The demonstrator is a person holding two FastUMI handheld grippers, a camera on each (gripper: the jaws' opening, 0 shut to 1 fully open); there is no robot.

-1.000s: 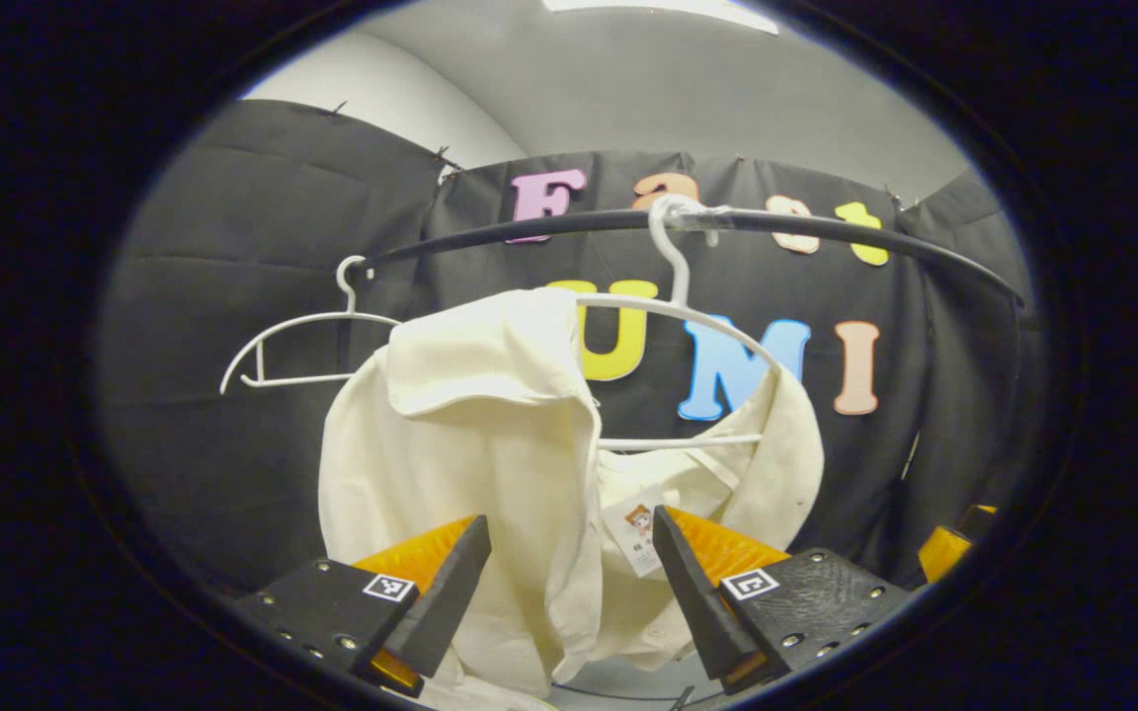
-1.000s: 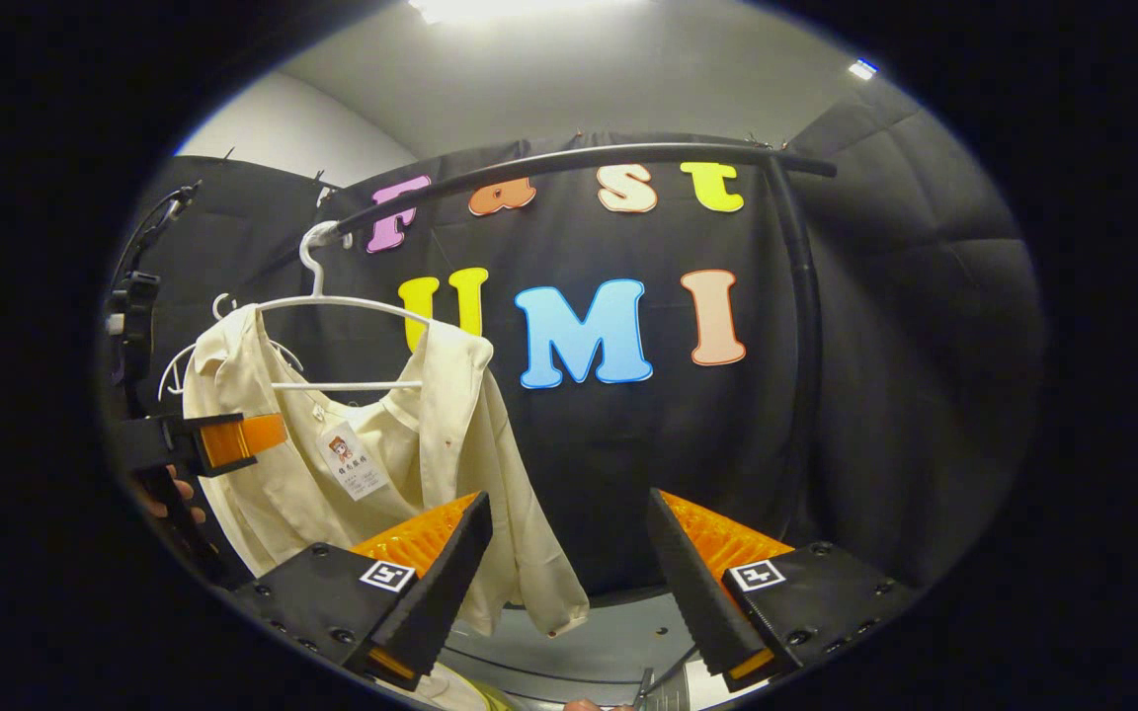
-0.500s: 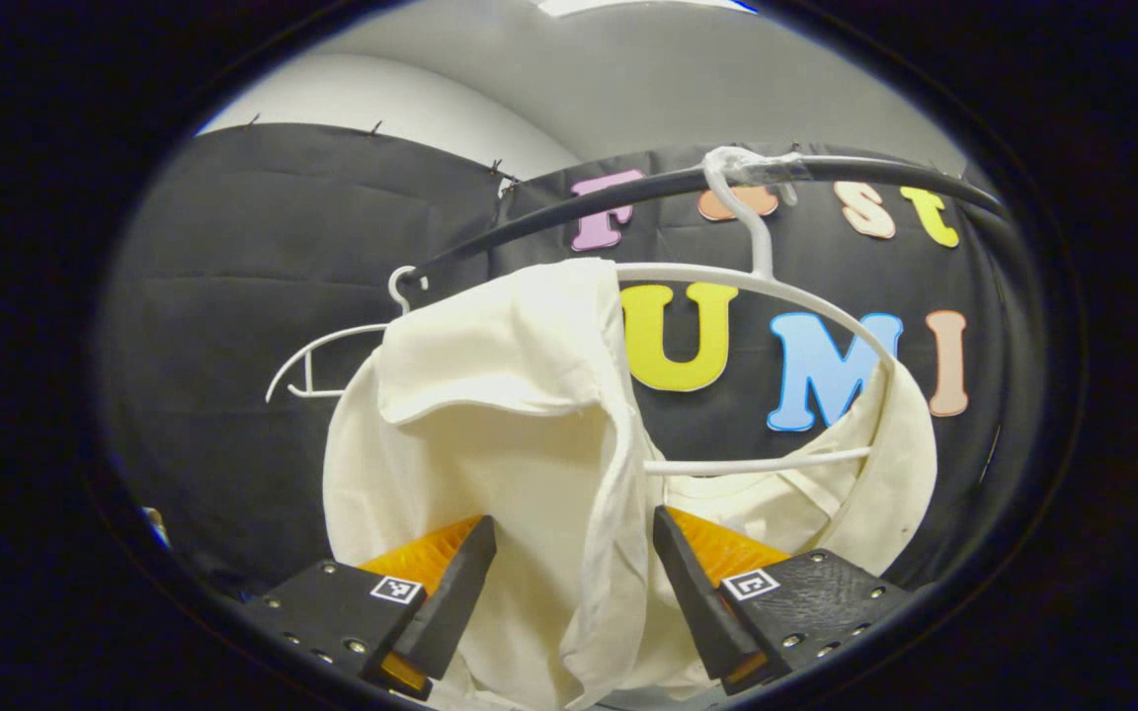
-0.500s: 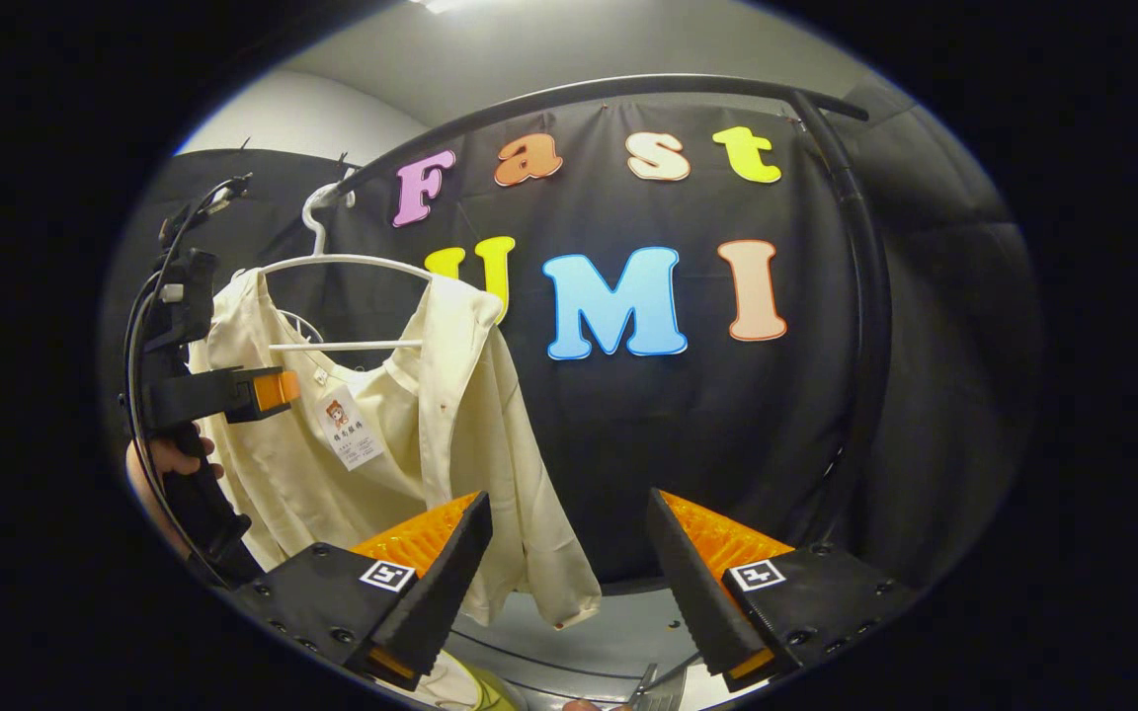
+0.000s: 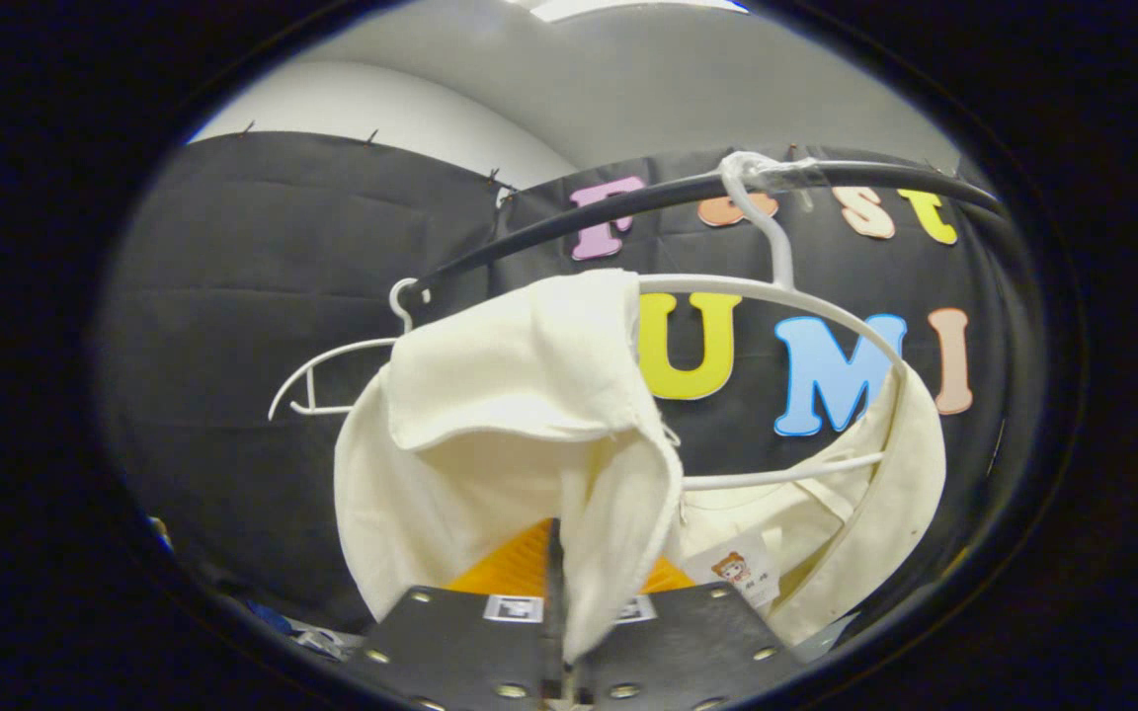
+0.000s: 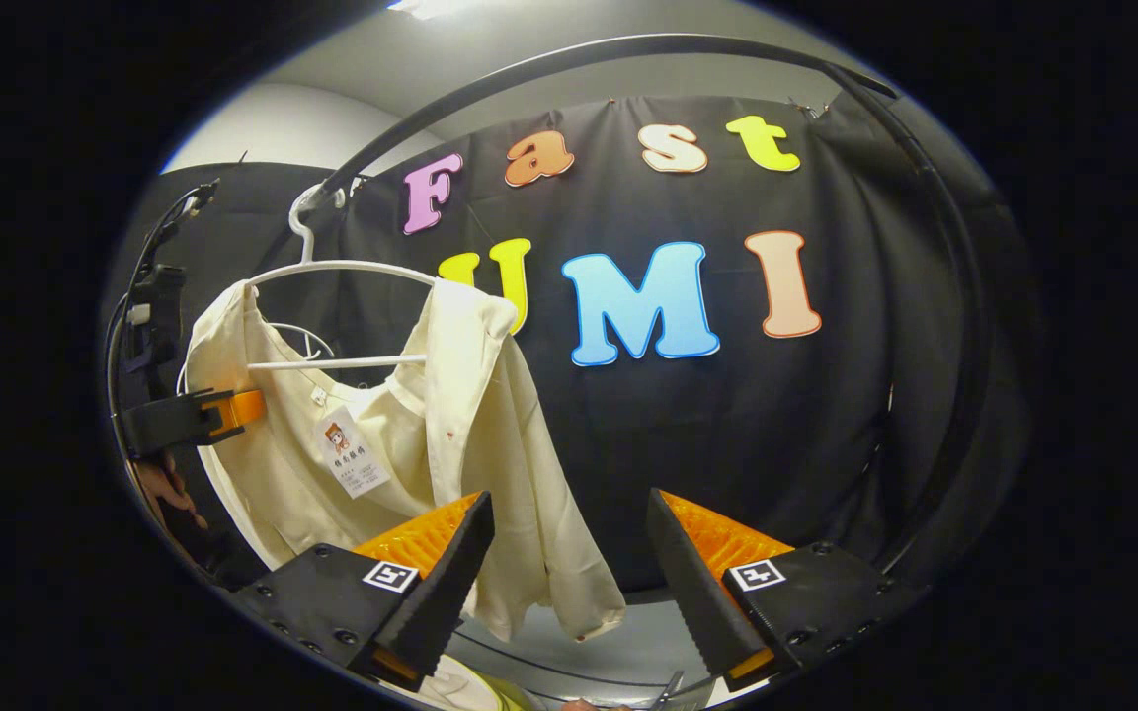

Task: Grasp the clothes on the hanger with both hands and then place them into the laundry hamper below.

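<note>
Nothing legible on the tag or the markers

A white paper tag (image 6: 353,459) hangs at the collar of the cream shirt (image 6: 450,434) — it carries a small cartoon figure and a few lines of print too small to make out; in the left gripper view the same tag (image 5: 733,579) is just as blurred. Square black-and-white coded markers (image 6: 756,574) sit on the right gripper (image 6: 569,583) — patterns, not words or numbers.
</note>
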